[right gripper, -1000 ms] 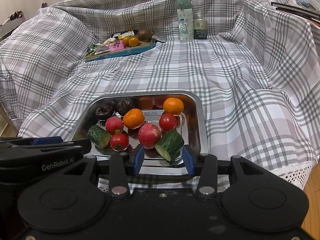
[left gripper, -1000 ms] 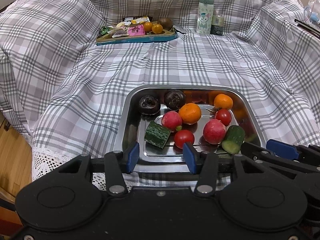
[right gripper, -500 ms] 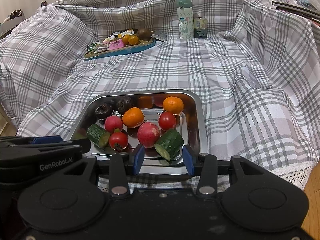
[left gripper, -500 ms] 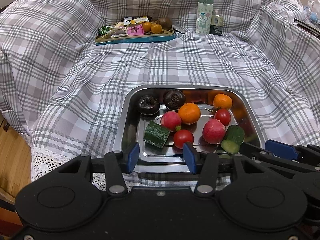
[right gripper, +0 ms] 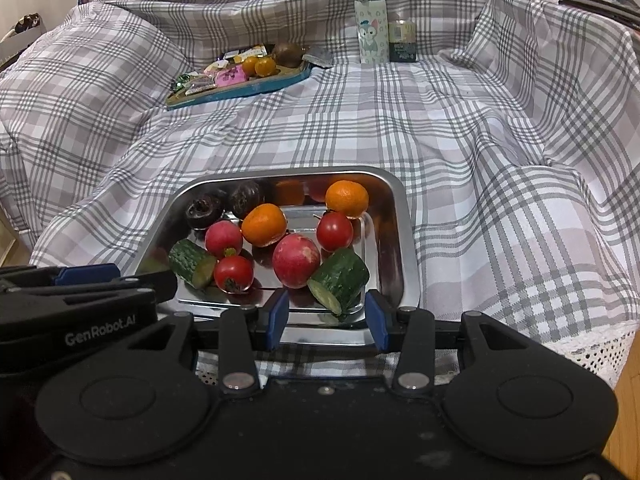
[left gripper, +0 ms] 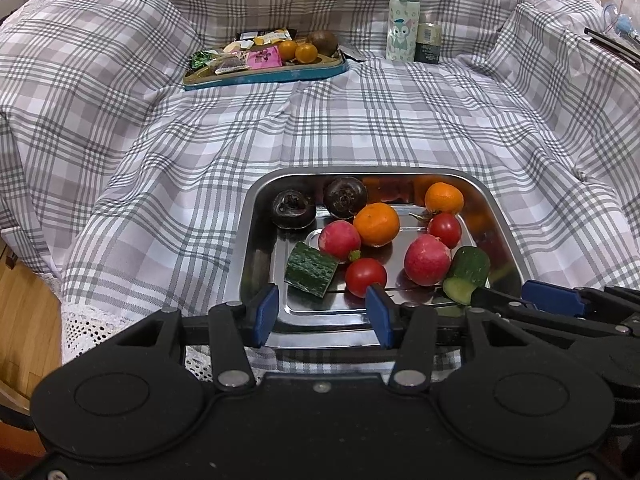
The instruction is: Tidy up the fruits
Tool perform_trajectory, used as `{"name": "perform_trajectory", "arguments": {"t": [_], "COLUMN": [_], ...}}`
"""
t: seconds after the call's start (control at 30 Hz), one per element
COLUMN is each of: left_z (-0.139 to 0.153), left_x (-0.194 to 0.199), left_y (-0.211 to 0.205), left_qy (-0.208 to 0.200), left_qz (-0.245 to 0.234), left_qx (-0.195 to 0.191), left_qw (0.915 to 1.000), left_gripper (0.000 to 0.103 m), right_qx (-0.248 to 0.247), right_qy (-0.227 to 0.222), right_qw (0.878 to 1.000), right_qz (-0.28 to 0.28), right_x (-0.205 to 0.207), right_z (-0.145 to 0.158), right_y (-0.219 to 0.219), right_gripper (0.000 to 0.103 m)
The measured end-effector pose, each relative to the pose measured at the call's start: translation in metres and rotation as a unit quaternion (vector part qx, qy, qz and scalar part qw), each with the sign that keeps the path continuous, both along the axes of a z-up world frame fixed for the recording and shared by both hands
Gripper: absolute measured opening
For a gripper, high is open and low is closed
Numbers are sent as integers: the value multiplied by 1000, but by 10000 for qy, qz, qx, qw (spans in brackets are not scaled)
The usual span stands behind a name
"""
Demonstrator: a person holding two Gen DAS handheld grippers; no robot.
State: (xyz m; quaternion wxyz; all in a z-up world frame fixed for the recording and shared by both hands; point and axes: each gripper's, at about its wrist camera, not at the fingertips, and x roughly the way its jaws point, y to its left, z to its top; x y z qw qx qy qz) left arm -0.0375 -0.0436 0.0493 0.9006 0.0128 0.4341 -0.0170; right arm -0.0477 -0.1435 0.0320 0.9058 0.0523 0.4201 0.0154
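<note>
A steel tray (left gripper: 256, 216) (right gripper: 404, 240) sits on the plaid cloth near the front edge. It holds two oranges (left gripper: 376, 224) (right gripper: 346, 199), two tomatoes (left gripper: 365, 277) (right gripper: 334, 231), two pink-red fruits (left gripper: 426, 259) (right gripper: 296, 261), two dark fruits (left gripper: 293, 210) (right gripper: 204, 211) and two cucumber pieces (left gripper: 310, 274) (right gripper: 340, 279). My left gripper (left gripper: 323, 315) is open and empty at the tray's near rim, left side. My right gripper (right gripper: 326, 314) is open and empty at the near rim, just short of the right cucumber piece.
A blue-rimmed tray (left gripper: 264, 74) (right gripper: 240, 84) with snack packets and small fruits lies at the back. A pale green bottle (left gripper: 402, 20) (right gripper: 370, 22) and a small dark jar (left gripper: 428, 42) (right gripper: 402, 40) stand behind right. Cloth rises on both sides; wooden floor lies below the front edge.
Both grippers have shifted only slightly; the views are almost the same. Nothing was taken hold of or let go.
</note>
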Motion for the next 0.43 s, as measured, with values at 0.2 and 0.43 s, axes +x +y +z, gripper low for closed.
{"name": "perform_trajectory", "arguments": {"t": [0.2, 0.43], "left_z": [1, 3], "left_x": [9, 22], "left_y": [1, 1], "left_qy": [106, 170], "left_qz": [-53, -137], "left_qx": [-53, -136], "left_qw": [9999, 9997], "left_gripper": [56, 56], "right_qx": [48, 87], "right_qy": [158, 384], "right_qw": [9999, 9992], "right_qz": [-12, -4], "right_x": [10, 25], "right_z": [-2, -5], "right_y": [-2, -5], "right_gripper": [45, 45]}}
